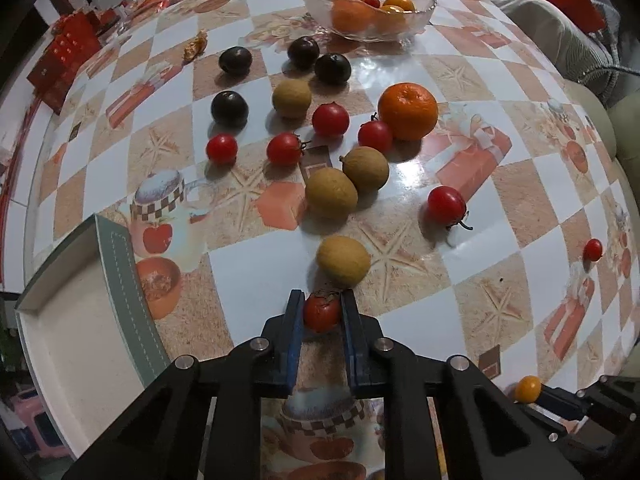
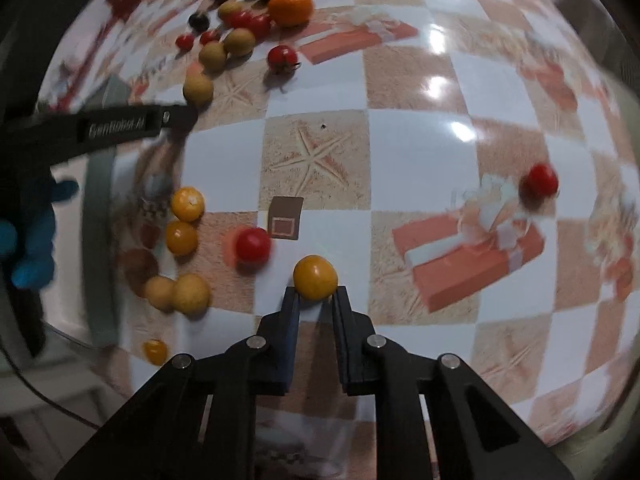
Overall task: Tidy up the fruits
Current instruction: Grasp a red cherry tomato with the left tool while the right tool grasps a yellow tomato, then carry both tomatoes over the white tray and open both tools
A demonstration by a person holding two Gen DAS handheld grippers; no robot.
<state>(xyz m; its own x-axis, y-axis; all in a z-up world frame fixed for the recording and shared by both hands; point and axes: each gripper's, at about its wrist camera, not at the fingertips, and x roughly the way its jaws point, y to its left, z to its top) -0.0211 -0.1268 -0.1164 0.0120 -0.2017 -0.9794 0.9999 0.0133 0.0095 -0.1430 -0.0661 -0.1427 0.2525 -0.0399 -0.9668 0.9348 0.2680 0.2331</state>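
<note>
Left gripper [image 1: 322,307] clenched on a red cherry tomato [image 1: 321,313], pressed between the two blue pads [image 1: 294,320] just over the checkered tablecloth [image 1: 256,272]. Just beyond the fingertips, a tan round fruit [image 1: 343,261] lying on the cloth, near to the held tomato. At the left side, the corner of a white tray with green rim [image 1: 120,276]. Further on, two more tan fruits [image 1: 347,185] touching each other, a red tomato with stem [image 1: 447,204] to their right, then a row of red tomatoes [image 1: 284,149], a large orange [image 1: 407,111] and some dark plums [image 1: 229,108]. At the far end, a glass bowl [image 1: 424,10] holding oranges and small yellow fruits. Right gripper [image 2: 316,294] with its fingertips on both sides of a yellow-orange small fruit [image 2: 315,277]; cannot tell from the blurred view if already squeezing or only closing around. Beside it to the left, a red tomato [image 2: 253,244], two yellow fruits [image 2: 184,220] and two tan ones [image 2: 178,293] next to the tray edge [image 2: 98,240]. Far to the right, alone, another red tomato [image 2: 541,181]
</note>
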